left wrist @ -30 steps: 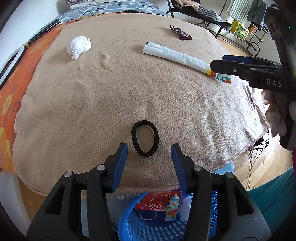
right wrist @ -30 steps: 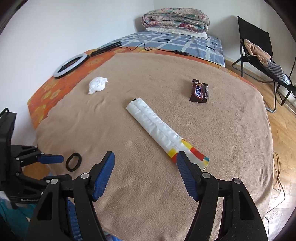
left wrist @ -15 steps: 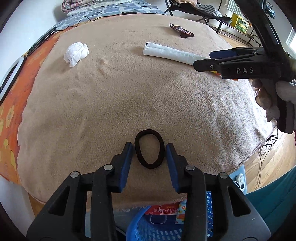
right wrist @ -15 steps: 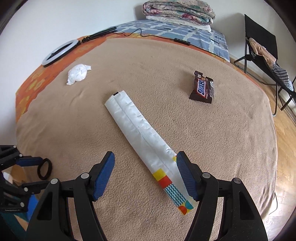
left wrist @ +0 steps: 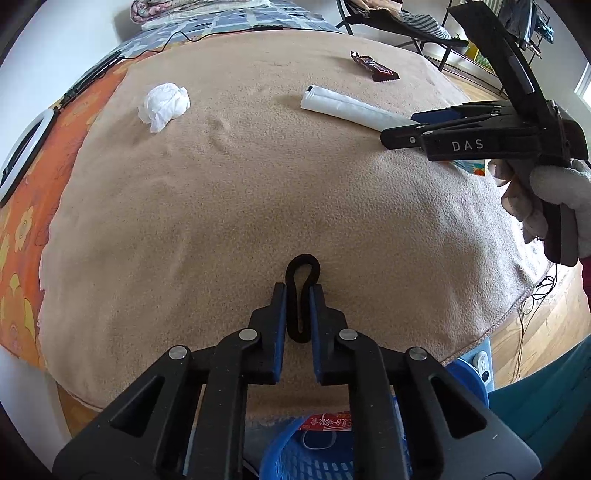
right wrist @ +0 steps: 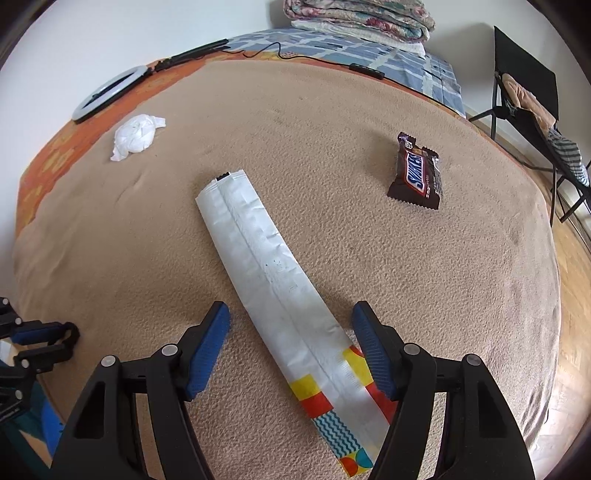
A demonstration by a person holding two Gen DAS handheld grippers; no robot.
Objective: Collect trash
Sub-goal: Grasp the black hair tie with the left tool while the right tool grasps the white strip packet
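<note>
My left gripper (left wrist: pixel 297 291) is shut on a black hair tie (left wrist: pixel 302 273), squeezed flat between the blue pads near the front edge of the tan blanket (left wrist: pixel 240 192). My right gripper (right wrist: pixel 291 317) is open and straddles a long white wrapper (right wrist: pixel 266 273) with a coloured end; it also shows in the left wrist view (left wrist: pixel 397 138). A crumpled white tissue (right wrist: pixel 135 134) lies far left and a brown Snickers wrapper (right wrist: pixel 417 173) far right. The tissue (left wrist: pixel 164 105) and the Snickers wrapper (left wrist: pixel 375 68) also show in the left wrist view.
A blue basket (left wrist: pixel 317 454) with some packaging in it sits below the bed's front edge. A ring light (right wrist: pixel 107 92) and cables lie on the orange sheet at the left. Folded blankets (right wrist: pixel 354 18) are at the back. A black chair (right wrist: pixel 532 96) stands on the wooden floor at the right.
My left gripper closed on the hair tie and squeezed it flat. My right gripper moved forward over the white wrapper, so that its open fingers now straddle it.
</note>
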